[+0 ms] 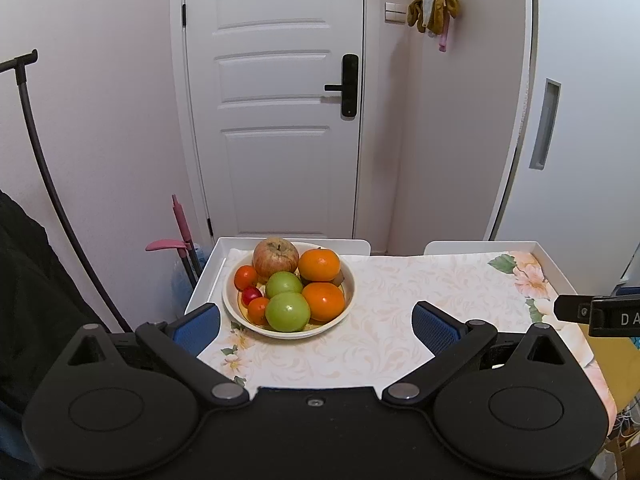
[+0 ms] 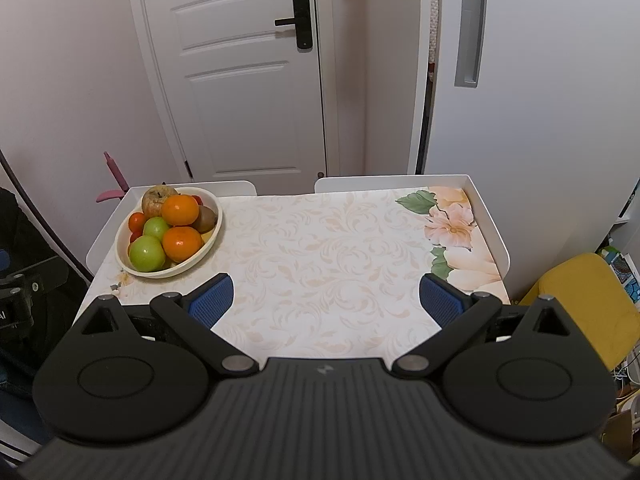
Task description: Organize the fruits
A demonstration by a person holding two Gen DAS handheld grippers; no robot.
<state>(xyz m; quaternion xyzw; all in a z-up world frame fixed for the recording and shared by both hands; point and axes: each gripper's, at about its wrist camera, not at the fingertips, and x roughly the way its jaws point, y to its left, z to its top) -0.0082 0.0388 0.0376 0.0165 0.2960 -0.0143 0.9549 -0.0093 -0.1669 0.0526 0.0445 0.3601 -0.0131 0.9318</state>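
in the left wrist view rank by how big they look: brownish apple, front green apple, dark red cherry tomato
1. brownish apple and front green apple: look alike, and the green one sits nearer the camera, so unranked
2. dark red cherry tomato: clearly smallest

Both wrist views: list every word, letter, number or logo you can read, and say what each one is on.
"DA", white letters cut off at the frame edge, on the black body of the right gripper seen from the left wrist.
"AI", partly cut off at the edge, on the black body of the left gripper seen from the right wrist.
A small lightning-bolt logo, no letters, on the right gripper's ribbed housing.
The door lock, bowl and tablecloth carry no readable text.
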